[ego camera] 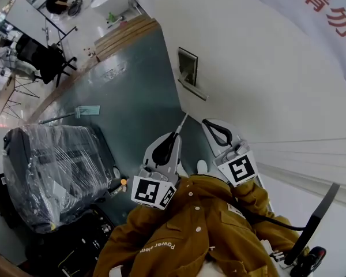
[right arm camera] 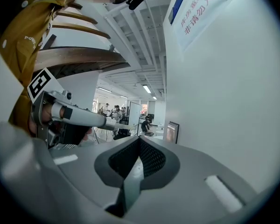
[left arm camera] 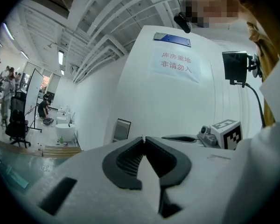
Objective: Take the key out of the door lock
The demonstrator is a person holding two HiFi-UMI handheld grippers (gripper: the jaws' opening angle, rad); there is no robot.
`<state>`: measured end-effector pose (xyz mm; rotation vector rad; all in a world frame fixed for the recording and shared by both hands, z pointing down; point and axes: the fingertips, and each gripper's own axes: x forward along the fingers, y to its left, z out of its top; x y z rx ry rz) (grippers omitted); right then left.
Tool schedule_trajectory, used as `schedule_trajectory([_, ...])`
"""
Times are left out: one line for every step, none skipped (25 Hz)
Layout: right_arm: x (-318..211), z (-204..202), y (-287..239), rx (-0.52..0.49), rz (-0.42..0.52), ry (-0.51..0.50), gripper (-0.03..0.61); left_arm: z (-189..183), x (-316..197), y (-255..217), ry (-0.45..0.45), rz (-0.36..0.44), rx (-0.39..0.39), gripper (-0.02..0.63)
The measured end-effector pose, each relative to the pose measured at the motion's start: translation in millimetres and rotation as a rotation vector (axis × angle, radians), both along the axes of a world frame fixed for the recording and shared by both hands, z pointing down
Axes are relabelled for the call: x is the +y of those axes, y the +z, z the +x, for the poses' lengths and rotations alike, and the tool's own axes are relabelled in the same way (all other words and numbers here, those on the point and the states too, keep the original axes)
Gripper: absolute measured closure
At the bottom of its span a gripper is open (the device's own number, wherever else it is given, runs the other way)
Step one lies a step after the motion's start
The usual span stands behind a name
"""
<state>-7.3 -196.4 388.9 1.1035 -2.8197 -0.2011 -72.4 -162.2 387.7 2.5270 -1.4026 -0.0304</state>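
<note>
Door lock (ego camera: 187, 68): a dark-framed plate with a lever handle under it, set in the white door (ego camera: 265, 85), upper middle of the head view. It also shows as a small dark rectangle left of centre in the left gripper view (left arm camera: 121, 129) and right of centre in the right gripper view (right arm camera: 171, 132).
Key: too small to make out at the lock in any view.
Left gripper (ego camera: 179, 128): lower middle of the head view, pointing up toward the lock and well apart from it. In its own view (left arm camera: 143, 138) the fingers are pressed together at the tips, with nothing between them.
Right gripper (ego camera: 207, 123): just right of the left one, also clear of the lock. In its own view (right arm camera: 139, 138) the fingers are pressed together, pinching nothing.
Notice (left arm camera: 176, 62): red characters on the door, upper centre of the left gripper view.
Floor (ego camera: 132, 91): grey-green, left of the door.
Plastic-wrapped bundle (ego camera: 49, 172): dark, lower left of the head view.
Jacket (ego camera: 190, 229): mustard sleeves along the bottom edge, behind both grippers.
</note>
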Motion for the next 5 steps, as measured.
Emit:
schedule_trajectory([1.1, -0.3, 4.0, 0.017, -0.004, -0.006, 0.574, 0.7, 0.5, 3.9, 0.000, -0.007, -0.003, 0.592])
schedule_trajectory([2.3, -0.3, 7.9, 0.031, -0.009, -0.010, 0.574, 1.3, 1.3, 7.7, -0.001, -0.015, -0.006, 0.591])
schedule_trajectory([3.3, 0.1, 10.9, 0.040, -0.015, -0.012, 0.574, 1.9, 2.1, 10.6, -0.003, -0.021, -0.008, 0.591])
schedule_trajectory([4.2, 0.6, 13.3, 0.045, -0.021, -0.013, 0.574, 2.3, 2.9, 13.0, -0.005, -0.027, -0.008, 0.591])
schedule_trajectory([5.0, 1.1, 15.3, 0.048, -0.026, -0.014, 0.574, 2.6, 3.7, 15.0, -0.006, -0.032, -0.007, 0.592])
